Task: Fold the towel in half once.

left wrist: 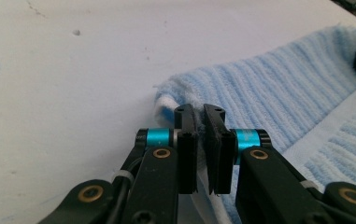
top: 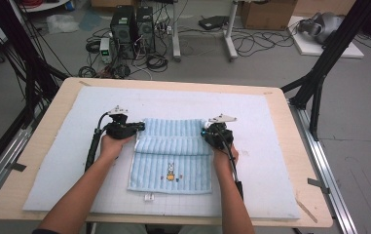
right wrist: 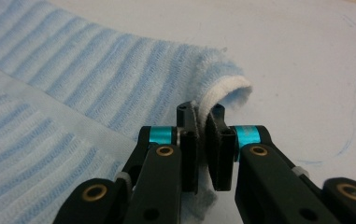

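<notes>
Towel with small embroidered figure, no legible writing.

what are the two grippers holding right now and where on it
Both hold the light blue towel. The left gripper is shut on its left edge, the right gripper on its right edge, each at the end of the fold.
</notes>
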Demonstrator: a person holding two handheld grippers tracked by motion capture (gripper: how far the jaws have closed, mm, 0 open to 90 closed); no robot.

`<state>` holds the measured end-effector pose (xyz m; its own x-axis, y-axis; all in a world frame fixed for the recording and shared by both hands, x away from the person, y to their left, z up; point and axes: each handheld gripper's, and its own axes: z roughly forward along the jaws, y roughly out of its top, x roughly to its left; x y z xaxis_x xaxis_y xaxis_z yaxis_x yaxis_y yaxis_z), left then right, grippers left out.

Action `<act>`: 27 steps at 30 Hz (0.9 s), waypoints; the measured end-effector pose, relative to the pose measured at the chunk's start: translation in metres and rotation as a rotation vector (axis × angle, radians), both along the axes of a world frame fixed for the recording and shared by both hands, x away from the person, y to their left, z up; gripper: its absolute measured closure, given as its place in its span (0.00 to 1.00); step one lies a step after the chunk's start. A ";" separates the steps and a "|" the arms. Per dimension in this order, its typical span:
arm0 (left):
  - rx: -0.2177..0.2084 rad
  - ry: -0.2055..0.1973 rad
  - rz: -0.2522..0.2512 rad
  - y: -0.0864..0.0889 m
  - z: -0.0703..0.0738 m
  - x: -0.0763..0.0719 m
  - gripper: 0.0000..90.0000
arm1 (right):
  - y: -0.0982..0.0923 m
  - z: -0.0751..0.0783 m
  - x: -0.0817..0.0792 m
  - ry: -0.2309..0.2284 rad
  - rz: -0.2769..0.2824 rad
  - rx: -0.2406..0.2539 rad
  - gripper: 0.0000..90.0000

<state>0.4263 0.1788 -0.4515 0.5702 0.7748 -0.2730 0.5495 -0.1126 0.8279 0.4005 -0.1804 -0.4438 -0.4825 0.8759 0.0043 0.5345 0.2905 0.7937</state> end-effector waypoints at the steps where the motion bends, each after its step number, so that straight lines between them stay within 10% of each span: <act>1: -0.002 0.001 0.001 0.001 0.000 -0.001 0.91 | 0.000 -0.001 0.001 0.004 -0.002 0.005 0.94; 7: -0.034 0.018 -0.019 0.010 0.008 -0.005 0.60 | -0.002 0.004 -0.004 0.007 -0.006 0.027 0.68; 13: -0.024 -0.006 -0.119 0.005 0.014 -0.015 0.59 | -0.018 0.014 -0.016 -0.007 0.002 0.101 0.54; 24: 0.103 0.020 -0.190 -0.011 0.003 -0.028 0.70 | -0.038 0.010 -0.025 0.053 0.016 0.173 0.57; 27: 0.139 -0.012 -0.210 -0.012 0.005 -0.031 0.86 | -0.027 0.003 -0.024 0.094 0.047 0.104 0.64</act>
